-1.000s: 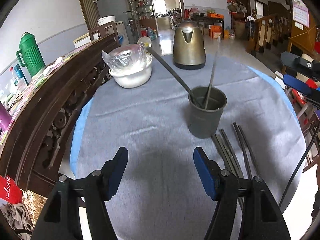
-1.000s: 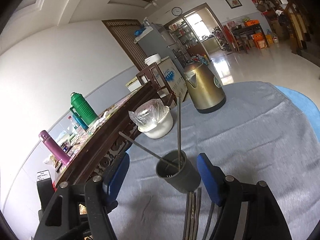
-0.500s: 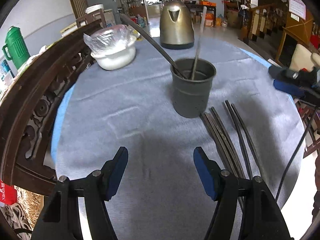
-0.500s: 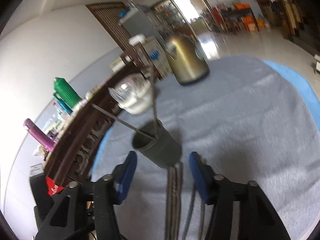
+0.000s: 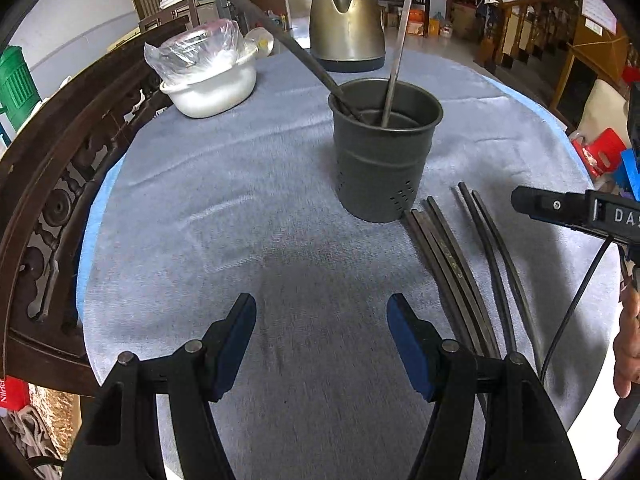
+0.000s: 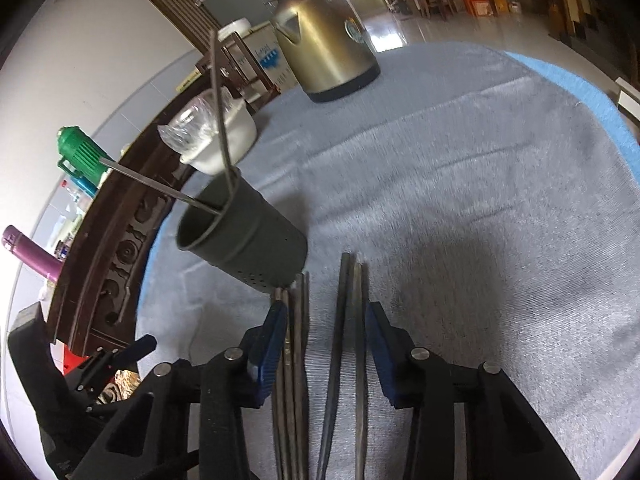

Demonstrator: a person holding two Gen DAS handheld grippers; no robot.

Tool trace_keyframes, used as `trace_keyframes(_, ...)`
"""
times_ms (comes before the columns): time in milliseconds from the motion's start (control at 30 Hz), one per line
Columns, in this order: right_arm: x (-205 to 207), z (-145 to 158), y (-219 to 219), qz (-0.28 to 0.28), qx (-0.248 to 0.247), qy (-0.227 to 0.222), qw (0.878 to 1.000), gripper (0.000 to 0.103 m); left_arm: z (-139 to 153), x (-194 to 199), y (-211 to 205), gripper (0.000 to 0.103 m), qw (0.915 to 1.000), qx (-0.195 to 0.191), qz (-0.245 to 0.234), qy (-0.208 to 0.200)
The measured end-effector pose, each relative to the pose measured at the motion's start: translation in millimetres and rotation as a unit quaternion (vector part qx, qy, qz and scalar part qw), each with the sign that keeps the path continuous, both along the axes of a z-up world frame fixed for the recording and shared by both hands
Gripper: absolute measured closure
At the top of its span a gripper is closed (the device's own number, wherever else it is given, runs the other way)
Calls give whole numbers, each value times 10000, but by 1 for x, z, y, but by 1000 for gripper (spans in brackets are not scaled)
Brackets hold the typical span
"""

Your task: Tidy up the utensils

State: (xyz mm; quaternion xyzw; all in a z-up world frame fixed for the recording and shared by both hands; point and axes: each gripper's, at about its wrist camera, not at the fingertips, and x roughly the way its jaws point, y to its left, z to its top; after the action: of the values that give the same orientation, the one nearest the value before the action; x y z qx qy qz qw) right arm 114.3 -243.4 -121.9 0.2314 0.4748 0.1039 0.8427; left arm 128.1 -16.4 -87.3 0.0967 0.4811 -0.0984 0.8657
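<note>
Over chopsticks (image 6: pixel 348 320) — right claw (image 6: pixel 326 328) closing.

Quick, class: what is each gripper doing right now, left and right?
Left gripper: open, nothing between its jaws, above bare cloth.
Right gripper: jaws closing over the loose chopsticks, not yet gripping any.

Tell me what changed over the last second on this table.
Both tools dipped toward the table; the right tool came down over the loose chopsticks, its jaws closing around them, nothing gripped yet. The left tool stayed open, and the holder kept its two utensils.
</note>
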Motion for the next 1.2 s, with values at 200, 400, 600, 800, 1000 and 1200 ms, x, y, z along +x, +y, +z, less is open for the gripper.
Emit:
trace_keyframes(200,10,-15,0,2,-36,261,9997,63,-4,8,-2,34,10000,16,2,54)
trace_keyframes(400,16,-26,1,34,-94,419,9991,63,-8,13,-6,34,10000,75,-12,62)
trace_keyframes(600,22,-32,1,42,-76,499,9987,63,-14,15,-14,34,9997,214,-97,101)
trace_keyframes(800,28,-36,1,51,-94,533,9985,63,-22,22,-15,34,9995,189,-93,214)
trace_keyframes(1000,39,-38,11,132,-200,504,9984,65,-23,37,-6,34,9987,-329,80,375)
trace_keyframes(1200,43,-40,16,197,-323,448,9983,79,-25,44,-11,34,9961,-766,15,441)
